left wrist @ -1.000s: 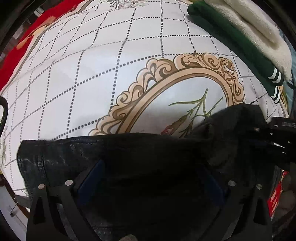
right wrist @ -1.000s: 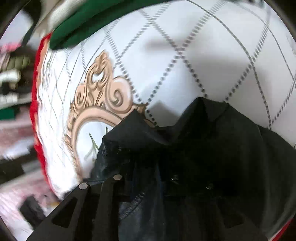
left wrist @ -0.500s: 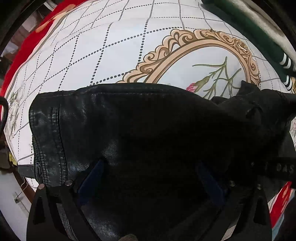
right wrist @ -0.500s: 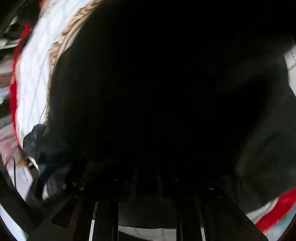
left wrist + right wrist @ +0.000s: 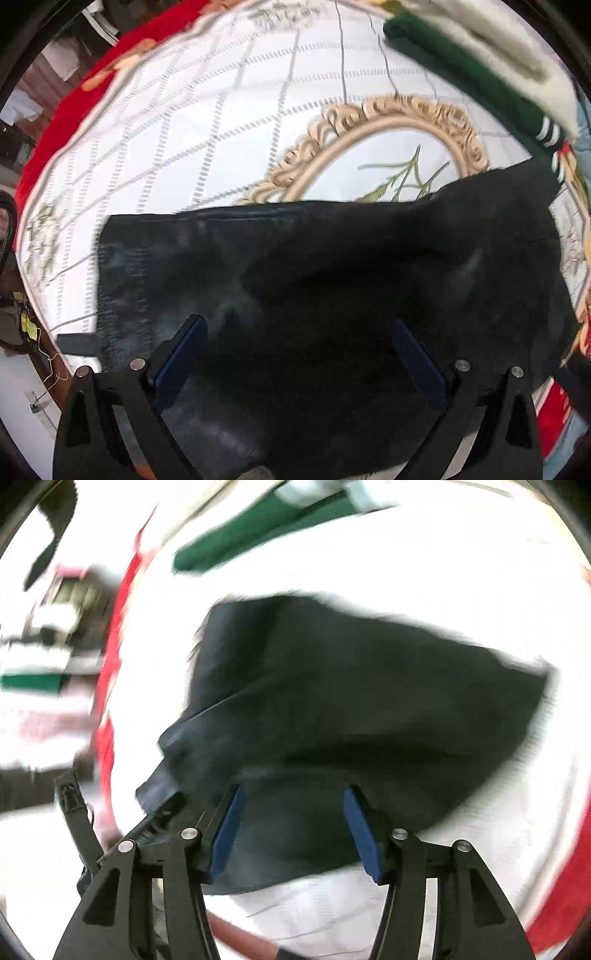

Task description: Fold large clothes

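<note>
A black leather-like garment [image 5: 332, 266] lies in a folded heap on the white patterned bedspread [image 5: 221, 129]. My left gripper [image 5: 299, 336] points straight down over its near part. Its blue pads [image 5: 192, 332] stand wide apart and press on nothing, so it is open. In the blurred right wrist view the garment [image 5: 351, 701] lies below and ahead of my right gripper [image 5: 295, 830]. Its jaws are opening, and the blue pads [image 5: 229, 827] hang clear above the cloth with nothing gripped.
A folded green garment [image 5: 461, 74] with a cream one [image 5: 498, 48] on it lies at the far right of the bedspread. A red border [image 5: 74, 110] runs along the bedspread's edge. Beyond that edge, shelves with clutter [image 5: 55, 627] show as a blur.
The right gripper, earlier shut on a raised fold of the black garment, carried it across, then lifted away with its jaws apart. The garment now lies flatter. The left gripper shifted slightly.
</note>
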